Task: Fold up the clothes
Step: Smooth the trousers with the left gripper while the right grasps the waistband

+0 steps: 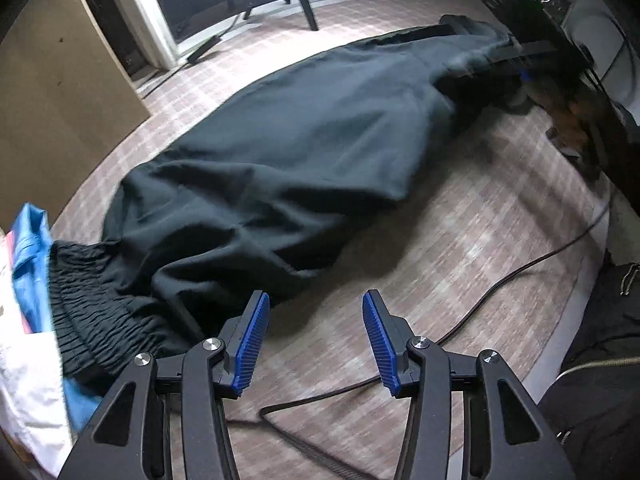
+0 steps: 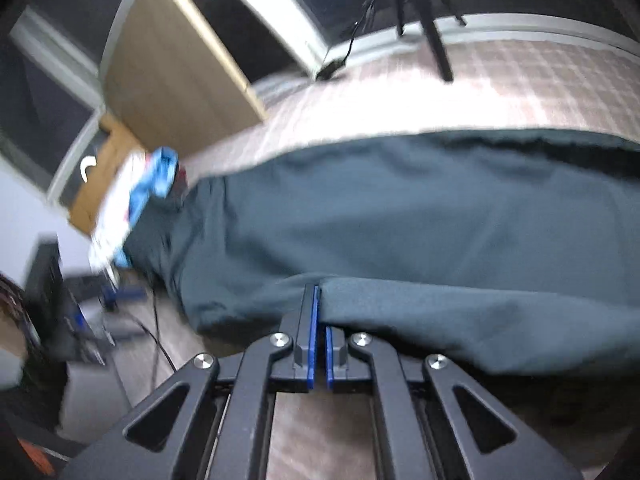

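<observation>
Left wrist view: I see the dark trousers [image 1: 280, 152] lying lengthwise on the checked mat [image 1: 460, 232], elastic waistband [image 1: 96, 312] nearest me at the left, legs running away to the far right.
Left gripper [image 1: 314, 336]: jaws wide apart, holding nothing, hovering over bare mat just beside the trousers' near edge.
Right gripper [image 2: 320, 320]: jaws closed to a sliver, pinching the near edge of the cloth; the fabric drapes over its right finger.
Handling: I judge the fabric soft, light and limp; it sags from any pinch and keeps no shape, so one grip only drags a corner.
Where to hold: I would take the near edge by the waistband, where the gathered elastic gives thicker purchase.
Edges: a black cable [image 1: 500, 288] crosses the mat close to my left fingers and could snag.
Neighbours: a pile of blue and white clothes [image 1: 28, 320] touches the waistband.
Open room: bare mat lies on the near right and beyond the trousers, towards the tripod legs [image 1: 308, 8].
</observation>
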`<state>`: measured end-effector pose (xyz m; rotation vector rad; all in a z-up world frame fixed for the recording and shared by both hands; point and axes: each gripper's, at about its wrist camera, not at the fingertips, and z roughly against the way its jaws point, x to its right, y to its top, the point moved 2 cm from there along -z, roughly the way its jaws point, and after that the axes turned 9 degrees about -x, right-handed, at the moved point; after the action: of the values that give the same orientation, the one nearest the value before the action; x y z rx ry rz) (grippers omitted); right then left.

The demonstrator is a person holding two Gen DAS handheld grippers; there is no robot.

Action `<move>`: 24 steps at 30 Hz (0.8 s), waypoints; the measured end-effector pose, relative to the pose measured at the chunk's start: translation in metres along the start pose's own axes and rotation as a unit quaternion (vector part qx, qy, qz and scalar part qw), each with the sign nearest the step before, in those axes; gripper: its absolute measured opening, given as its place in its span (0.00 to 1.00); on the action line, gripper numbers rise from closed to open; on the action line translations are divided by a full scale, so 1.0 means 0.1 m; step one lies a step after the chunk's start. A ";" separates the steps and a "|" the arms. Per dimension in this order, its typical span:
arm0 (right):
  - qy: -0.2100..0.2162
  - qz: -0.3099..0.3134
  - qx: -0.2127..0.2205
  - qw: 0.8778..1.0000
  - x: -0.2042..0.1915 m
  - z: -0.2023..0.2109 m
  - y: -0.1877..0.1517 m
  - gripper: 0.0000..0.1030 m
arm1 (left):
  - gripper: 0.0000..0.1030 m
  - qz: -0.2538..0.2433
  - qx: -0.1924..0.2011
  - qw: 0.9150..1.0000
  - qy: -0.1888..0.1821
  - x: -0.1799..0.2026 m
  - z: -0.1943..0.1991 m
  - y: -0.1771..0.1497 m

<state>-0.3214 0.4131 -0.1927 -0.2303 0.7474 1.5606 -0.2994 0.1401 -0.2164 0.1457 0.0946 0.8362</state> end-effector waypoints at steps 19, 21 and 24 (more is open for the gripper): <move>0.014 -0.023 -0.038 0.999 0.22 -0.24 0.08 0.34 | 0.46 0.028 -0.012 0.999 0.022 -0.49 -0.64 0.68; 0.006 0.010 -0.043 0.999 0.07 -0.26 -0.04 0.34 | 0.45 0.036 -0.015 0.999 0.021 -0.56 -0.66 0.73; 0.006 0.067 -0.066 0.996 -0.22 -0.37 -0.15 0.34 | 0.45 0.040 -0.012 0.999 0.018 -0.62 -0.64 0.78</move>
<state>-0.3140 0.3731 -0.2137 -0.2913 0.6813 1.7402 -0.4065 0.1512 -0.2654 0.1133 0.1125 0.9200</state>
